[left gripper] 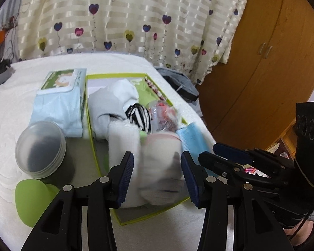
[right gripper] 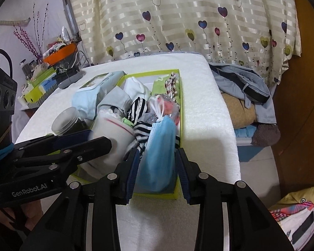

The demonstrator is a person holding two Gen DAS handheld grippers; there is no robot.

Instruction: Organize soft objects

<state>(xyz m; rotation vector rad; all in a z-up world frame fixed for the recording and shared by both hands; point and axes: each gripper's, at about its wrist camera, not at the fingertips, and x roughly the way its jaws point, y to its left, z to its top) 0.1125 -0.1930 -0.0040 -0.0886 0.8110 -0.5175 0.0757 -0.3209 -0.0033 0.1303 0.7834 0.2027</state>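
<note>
At the lower centre, the right hand-held gripper (right gripper: pixel 157 168) is standing apart around the blue face masks (right gripper: pixel 160 144), the left hand-held gripper (left gripper: pixel 158 173) is straddling a white bundle (left gripper: pixel 163 167) unclamped, and the green box (right gripper: pixel 179 96) beyond is looking nearly full.

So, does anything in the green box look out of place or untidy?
Yes. The blue face masks stand on edge at the near corner of the green box, rising above its rim. The box looks overfilled, with items piled loosely rather than lying flat.
</note>
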